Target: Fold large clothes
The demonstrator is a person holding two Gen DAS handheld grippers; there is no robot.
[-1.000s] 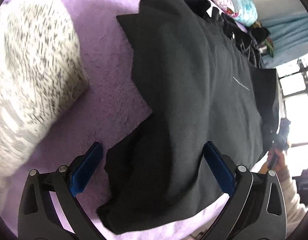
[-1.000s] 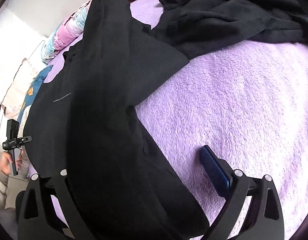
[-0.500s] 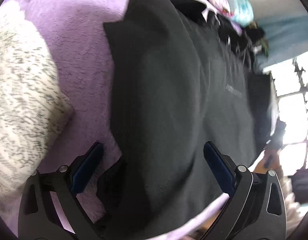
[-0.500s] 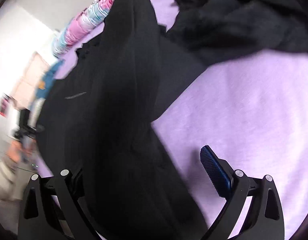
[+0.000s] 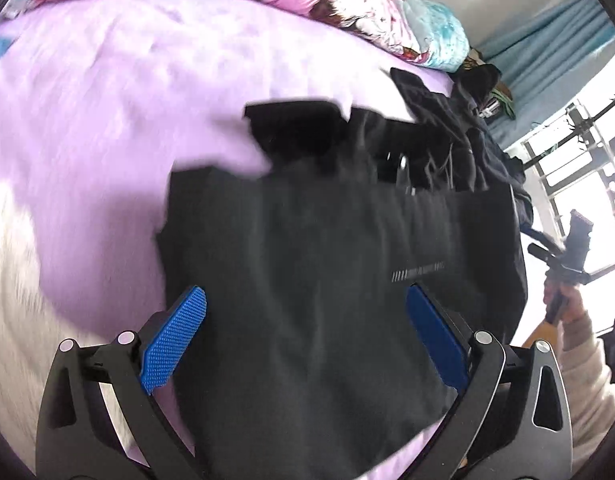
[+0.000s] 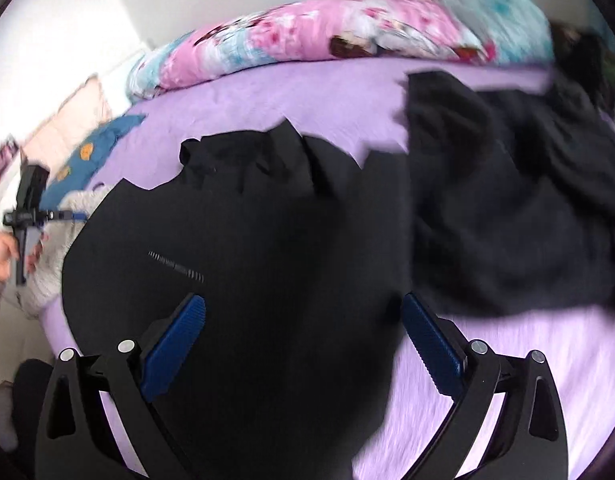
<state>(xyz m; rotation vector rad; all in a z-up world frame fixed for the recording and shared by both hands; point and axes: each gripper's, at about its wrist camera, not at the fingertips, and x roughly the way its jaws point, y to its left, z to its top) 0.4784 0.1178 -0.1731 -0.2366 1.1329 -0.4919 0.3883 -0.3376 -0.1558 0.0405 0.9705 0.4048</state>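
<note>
A large black garment (image 5: 327,248) with a small white print line lies spread on the purple bedspread (image 5: 107,100); it also shows in the right wrist view (image 6: 267,240). My left gripper (image 5: 305,320) is open, its blue-padded jaws wide apart above the garment's near edge, holding nothing. My right gripper (image 6: 303,332) is open too, over the garment's near right part, holding nothing. The right gripper also shows at the far right of the left wrist view (image 5: 575,248), and the left gripper at the far left of the right wrist view (image 6: 27,204).
A pile of other dark clothes (image 6: 507,208) lies to the right of the garment. A pink and blue floral quilt (image 6: 347,36) runs along the bed's far side. A white speckled fuzzy item (image 6: 63,240) lies at the left. Window and blue curtain (image 5: 547,40) stand at right.
Both grippers have tilted up and swung so the bed's far side and quilt came into view. Both stay open. The garment lies flatter and squarer before them.
</note>
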